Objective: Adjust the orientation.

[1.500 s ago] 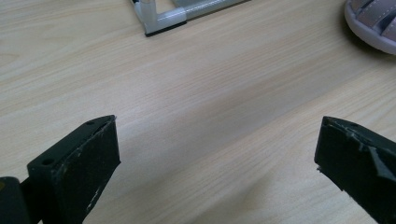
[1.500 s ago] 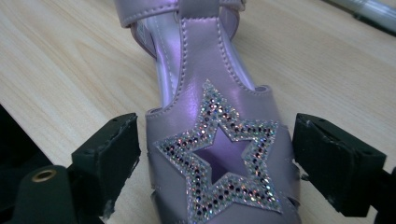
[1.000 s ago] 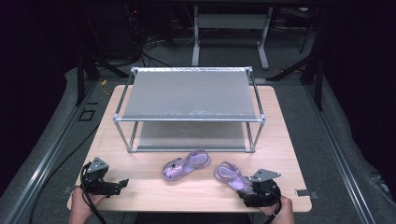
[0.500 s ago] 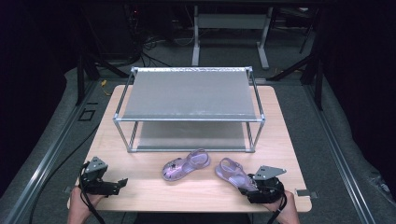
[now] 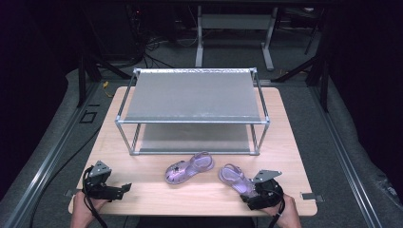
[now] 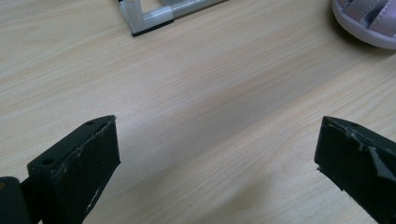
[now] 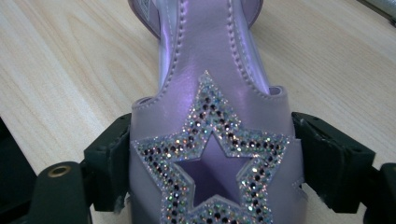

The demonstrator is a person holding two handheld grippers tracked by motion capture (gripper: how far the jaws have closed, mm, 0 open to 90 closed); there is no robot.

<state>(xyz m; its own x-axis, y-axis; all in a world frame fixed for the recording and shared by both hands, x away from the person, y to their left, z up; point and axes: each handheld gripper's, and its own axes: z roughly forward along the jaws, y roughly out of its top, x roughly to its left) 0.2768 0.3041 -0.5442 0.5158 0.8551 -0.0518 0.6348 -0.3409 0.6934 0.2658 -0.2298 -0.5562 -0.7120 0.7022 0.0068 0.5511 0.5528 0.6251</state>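
Resting on a pale wooden table [image 5: 199,194], two small purple sandals lie side by side near the person's edge, in front of a two-level metal rack [image 5: 192,111] with grey shelves. The right gripper [image 5: 254,194], held in the person's right hand [image 5: 285,216] at the near right corner, has its jaws around the toe end of the right sandal [image 5: 235,178]; in the right gripper view the black jaws press against both sides of the sandal's front, where a rhinestone star cutout [image 7: 210,163] sits between them, and the heel end points away from the camera. The left sandal [image 5: 189,167] lies just beside it toward the middle of the table, apart from both grippers. The left gripper [image 5: 124,188] rests low near the left corner, held by the left hand [image 5: 85,209], its jaws spread wide over bare wood with nothing between them; a foot of the rack [image 6: 147,18] and the edge of a sandal [image 6: 369,21] show beyond.
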